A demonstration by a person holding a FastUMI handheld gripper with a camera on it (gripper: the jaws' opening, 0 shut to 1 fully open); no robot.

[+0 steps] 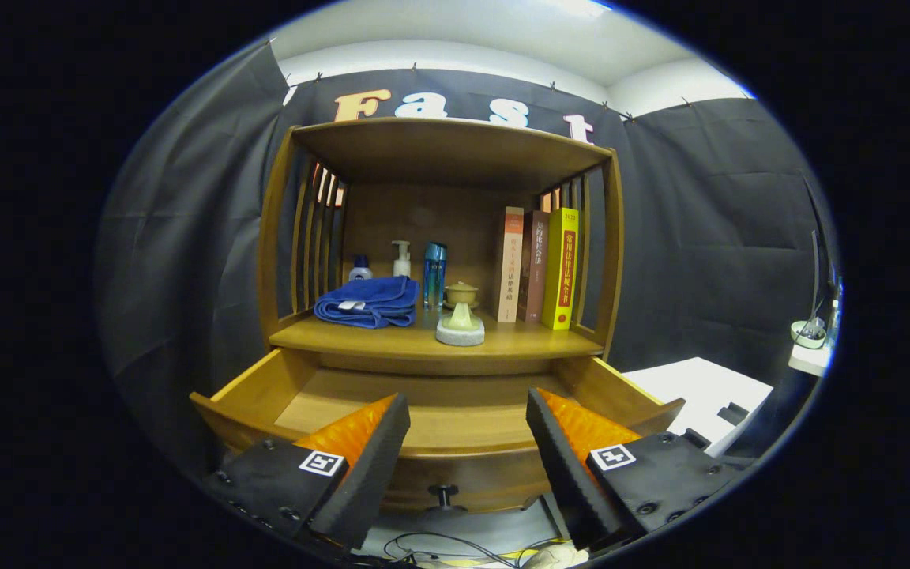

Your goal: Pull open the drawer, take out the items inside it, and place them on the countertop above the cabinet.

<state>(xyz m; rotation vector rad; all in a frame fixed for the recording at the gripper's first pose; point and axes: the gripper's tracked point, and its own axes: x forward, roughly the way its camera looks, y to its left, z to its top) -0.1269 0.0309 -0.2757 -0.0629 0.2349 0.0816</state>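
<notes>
The wooden cabinet's drawer stands pulled out toward me, and the part of its floor that shows is bare wood. Its small dark knob sits on the front panel, low between my fingers. On the countertop above the drawer lie a folded blue towel and a pale round stone-like piece with a cone on it. My gripper hangs open in front of the drawer, holding nothing, its orange-backed fingers spread over the drawer's front edge.
At the back of the countertop stand a small white bottle, a pump bottle, a blue bottle, a small lidded pot and three upright books. A white table is at the right. Cables lie on the floor below.
</notes>
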